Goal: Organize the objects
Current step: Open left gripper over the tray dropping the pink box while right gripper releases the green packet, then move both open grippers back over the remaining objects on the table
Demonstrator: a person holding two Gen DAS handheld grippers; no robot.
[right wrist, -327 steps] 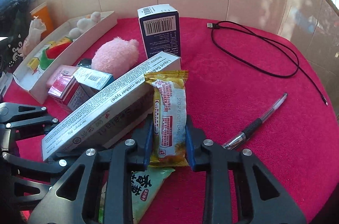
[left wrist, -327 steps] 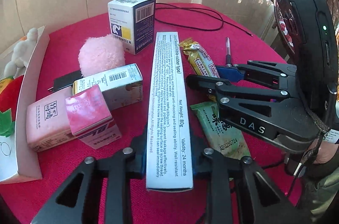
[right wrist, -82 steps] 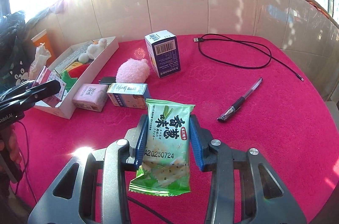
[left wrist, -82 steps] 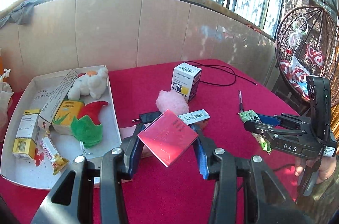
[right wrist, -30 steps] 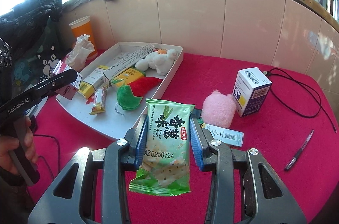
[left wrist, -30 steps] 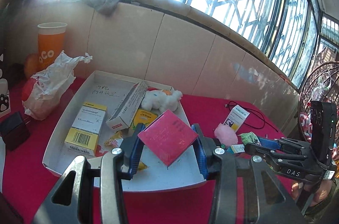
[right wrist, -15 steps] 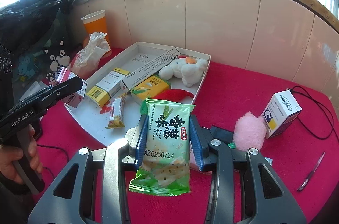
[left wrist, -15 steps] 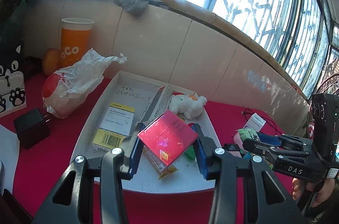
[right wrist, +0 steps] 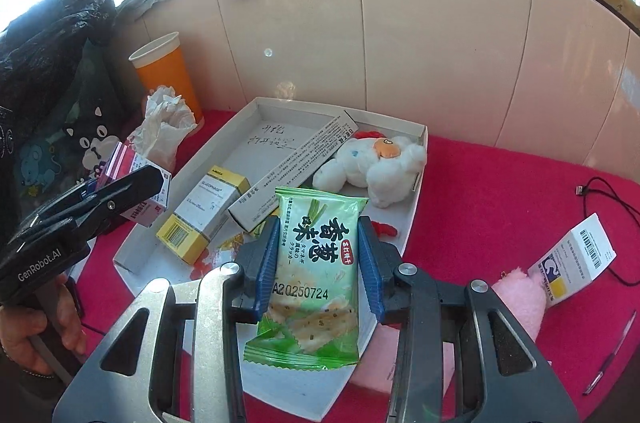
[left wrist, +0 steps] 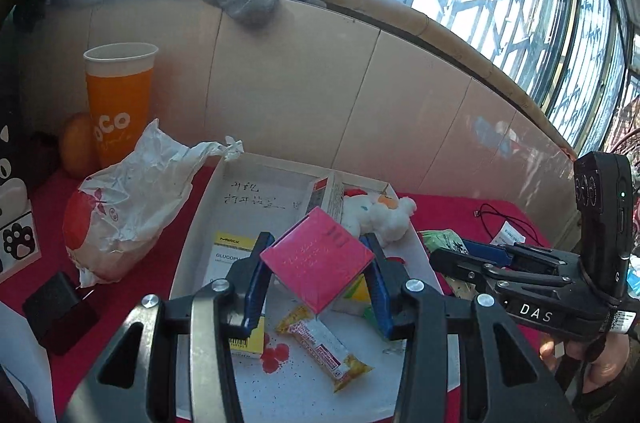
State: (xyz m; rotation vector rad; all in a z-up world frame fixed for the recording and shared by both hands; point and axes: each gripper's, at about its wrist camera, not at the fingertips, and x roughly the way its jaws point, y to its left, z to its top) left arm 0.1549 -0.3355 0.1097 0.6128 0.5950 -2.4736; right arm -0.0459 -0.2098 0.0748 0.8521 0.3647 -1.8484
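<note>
My left gripper (left wrist: 318, 271) is shut on a pink box (left wrist: 316, 259) and holds it above the near part of the white tray (left wrist: 200, 207). In the right wrist view the same box (right wrist: 138, 191) hangs at the tray's left edge. My right gripper (right wrist: 318, 263) is shut on a green cracker packet (right wrist: 316, 275), held over the tray's (right wrist: 416, 207) near right side. In the tray lie a white plush toy (right wrist: 372, 171), a long white box (right wrist: 296, 167), a yellow-and-white box (right wrist: 208, 211) and a yellow snack bar (left wrist: 324, 343).
An orange paper cup (left wrist: 118, 103), a crumpled plastic bag (left wrist: 128, 195) and a black block (left wrist: 60, 311) sit left of the tray. On the red cloth to the right are a pink pompom (right wrist: 520, 303), a blue-and-white box (right wrist: 572, 259), a black cable (right wrist: 608, 199) and a pen (right wrist: 608, 363).
Both grippers have moved left and closer over the tray, each still holding its item. The tray's contents look larger and nearer in both views.
</note>
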